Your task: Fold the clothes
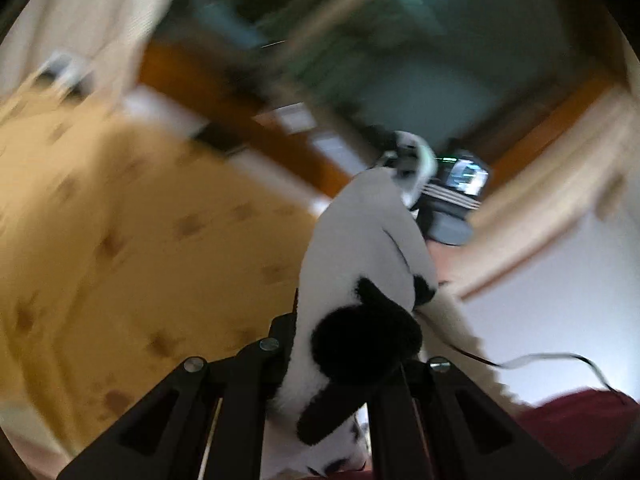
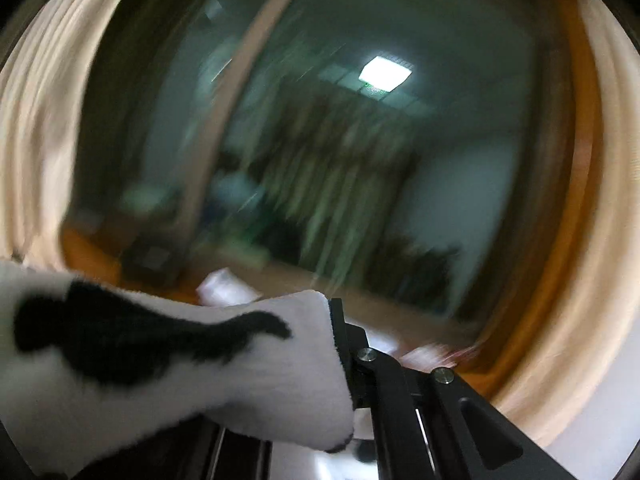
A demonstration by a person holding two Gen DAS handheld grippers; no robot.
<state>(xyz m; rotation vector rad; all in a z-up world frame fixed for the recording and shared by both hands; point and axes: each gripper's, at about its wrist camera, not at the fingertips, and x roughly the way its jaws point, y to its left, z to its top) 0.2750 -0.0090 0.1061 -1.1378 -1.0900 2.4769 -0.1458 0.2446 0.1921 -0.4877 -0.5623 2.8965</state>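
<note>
A fluffy white garment with black patches (image 1: 360, 264) is held up in the air between both grippers. My left gripper (image 1: 320, 360) is shut on one end of it, and the cloth runs up and away to the right gripper (image 1: 412, 160), seen at the far end. In the right wrist view the same garment (image 2: 168, 360) comes in from the left and is pinched in my right gripper (image 2: 340, 360), whose left finger is hidden by cloth. Both views are blurred by motion.
A yellow patterned bedspread (image 1: 120, 220) lies at the left. Cream curtains (image 2: 32, 120) frame a dark window (image 2: 340, 140). A dark red cloth (image 1: 576, 420) and a thin cable (image 1: 560, 360) are at the lower right. A wooden frame (image 1: 224, 96) runs behind.
</note>
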